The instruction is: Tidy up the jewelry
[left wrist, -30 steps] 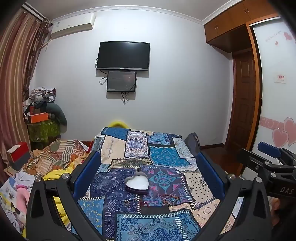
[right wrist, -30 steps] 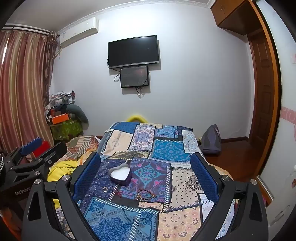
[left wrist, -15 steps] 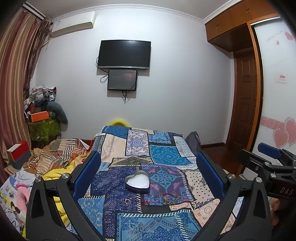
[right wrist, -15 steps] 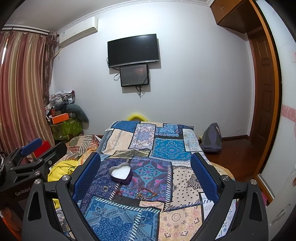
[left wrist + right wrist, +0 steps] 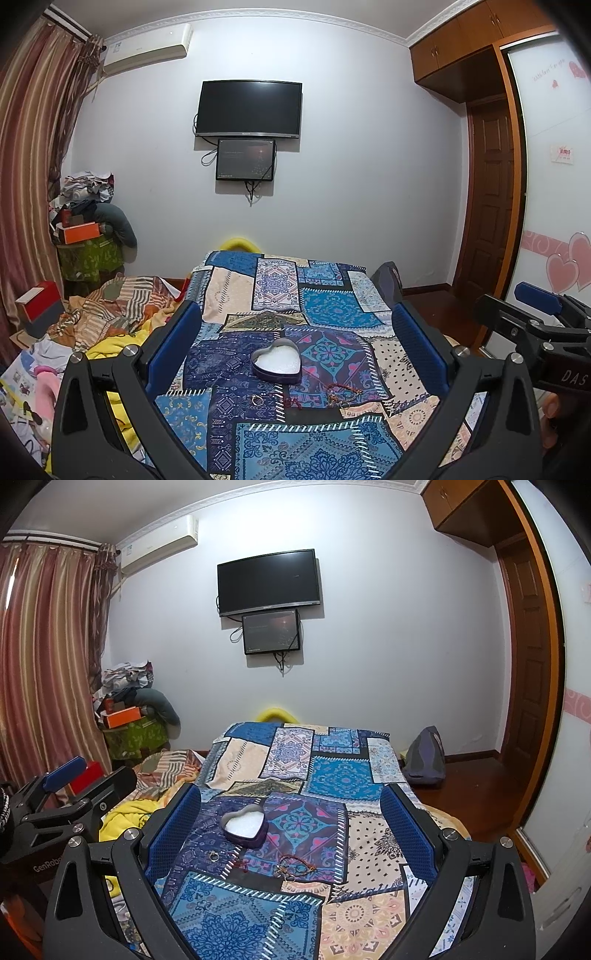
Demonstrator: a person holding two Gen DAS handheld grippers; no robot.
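Observation:
A heart-shaped tin (image 5: 276,359) with a white lining stands open on the patchwork cloth (image 5: 280,295); it also shows in the right wrist view (image 5: 243,824). In front of it lie a small ring (image 5: 257,399), a red string piece (image 5: 291,402) and a tangle of bracelets (image 5: 341,393), seen again as ring (image 5: 214,856) and bracelets (image 5: 295,867). My left gripper (image 5: 295,332) is open and empty, held above and short of the tin. My right gripper (image 5: 290,812) is open and empty, likewise above the cloth.
Rumpled blankets and clothes (image 5: 110,314) lie left of the table. A cluttered stand with an orange box (image 5: 79,232) is at the back left. A dark bag (image 5: 424,757) sits on the floor at right, by a wooden door (image 5: 528,672).
Both views have drifted slightly, with the tin and jewelry sitting a little lower and closer in frame. Both grippers stay open and empty.

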